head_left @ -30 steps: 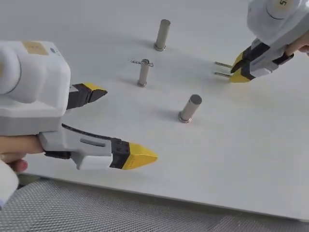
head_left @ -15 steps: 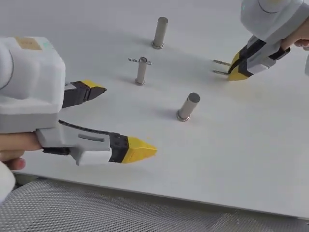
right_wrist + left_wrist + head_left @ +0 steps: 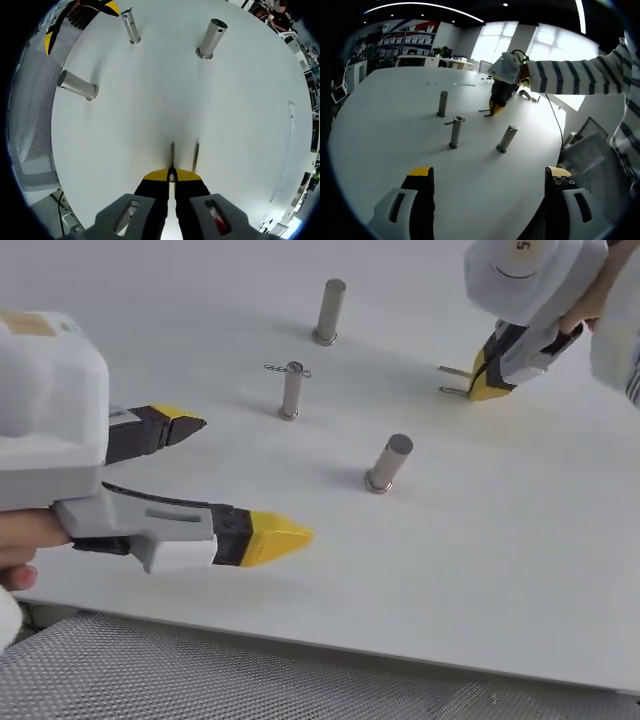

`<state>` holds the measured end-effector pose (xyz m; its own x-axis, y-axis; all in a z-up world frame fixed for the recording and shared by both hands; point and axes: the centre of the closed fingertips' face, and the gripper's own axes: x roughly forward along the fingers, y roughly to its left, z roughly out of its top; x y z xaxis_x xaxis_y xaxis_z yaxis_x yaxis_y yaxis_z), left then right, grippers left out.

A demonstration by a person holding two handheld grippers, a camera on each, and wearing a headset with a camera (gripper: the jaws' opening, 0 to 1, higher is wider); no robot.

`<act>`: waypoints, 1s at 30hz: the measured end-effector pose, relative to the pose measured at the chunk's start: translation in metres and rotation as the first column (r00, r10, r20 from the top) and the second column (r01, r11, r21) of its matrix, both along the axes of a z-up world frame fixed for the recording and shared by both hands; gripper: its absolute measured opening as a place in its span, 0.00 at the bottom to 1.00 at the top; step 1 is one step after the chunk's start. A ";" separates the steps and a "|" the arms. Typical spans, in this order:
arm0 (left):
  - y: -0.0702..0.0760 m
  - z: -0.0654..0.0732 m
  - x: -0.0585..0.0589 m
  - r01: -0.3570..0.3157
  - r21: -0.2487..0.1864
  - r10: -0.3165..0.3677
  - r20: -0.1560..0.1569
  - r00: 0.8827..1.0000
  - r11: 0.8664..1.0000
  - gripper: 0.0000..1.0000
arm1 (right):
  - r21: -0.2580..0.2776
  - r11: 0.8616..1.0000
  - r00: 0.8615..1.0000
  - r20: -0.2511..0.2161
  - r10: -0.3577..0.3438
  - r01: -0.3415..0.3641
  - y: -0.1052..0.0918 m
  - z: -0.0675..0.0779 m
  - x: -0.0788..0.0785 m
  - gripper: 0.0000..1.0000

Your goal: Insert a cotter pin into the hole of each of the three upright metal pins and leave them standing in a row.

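My right gripper (image 3: 171, 176) has its jaws pressed together on the end of a cotter pin (image 3: 171, 156). The cotter pin's long axis runs straight out along the jaws toward 12 o'clock in the right gripper view. A second cotter pin (image 3: 195, 156) lies parallel just beside it, at 1 o'clock from the yellow tips. In the head view both of these point toward 9 o'clock, low over the white table (image 3: 500, 570). From there I cannot tell which one is clamped; the right gripper view settles it.

My left gripper (image 3: 240, 480) has its jaws spread wide with nothing between them, at 8 o'clock in the head view and well apart from the work.

Three metal pins stand on their bases between the grippers, in a loose line. The far metal pin (image 3: 329, 310) sits at 12 o'clock and the near metal pin (image 3: 390, 462) is near centre; both have bare tops. The middle metal pin (image 3: 292, 390) carries a third cotter pin (image 3: 287, 368) crosswise through its top, lying level, its long end sticking out toward 9 o'clock.

The left gripper view adds a striped sleeve (image 3: 570, 75) behind the right gripper. The head view adds grey mesh (image 3: 200, 680) below the table edge at 6 o'clock.
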<state>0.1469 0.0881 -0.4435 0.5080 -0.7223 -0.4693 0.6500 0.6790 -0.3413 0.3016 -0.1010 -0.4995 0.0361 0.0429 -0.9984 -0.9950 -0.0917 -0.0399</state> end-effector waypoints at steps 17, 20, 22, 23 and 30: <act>-0.006 0.014 0.000 0.029 0.022 -0.030 0.046 0.998 0.999 0.84 | -0.013 0.999 0.999 0.019 -0.041 0.041 -0.007 -0.002 -0.001 0.00; -0.005 0.016 0.002 0.019 0.019 -0.020 0.048 0.999 1.000 0.83 | 0.013 0.999 0.999 0.018 -0.047 0.047 -0.006 0.001 -0.006 0.00; -0.006 0.016 0.001 0.015 0.008 -0.015 0.036 0.999 1.000 0.81 | 0.029 0.998 0.998 0.032 -0.052 0.051 -0.005 0.005 -0.008 0.00; -0.006 0.017 0.002 0.009 0.004 -0.009 0.035 0.999 1.000 0.81 | 0.043 0.998 0.998 0.039 -0.058 0.056 -0.004 0.007 -0.009 0.00; -0.015 0.024 0.003 0.005 -0.022 -0.005 0.032 0.999 1.000 0.78 | 0.136 0.989 0.991 0.107 -0.074 0.059 0.002 0.024 -0.012 0.00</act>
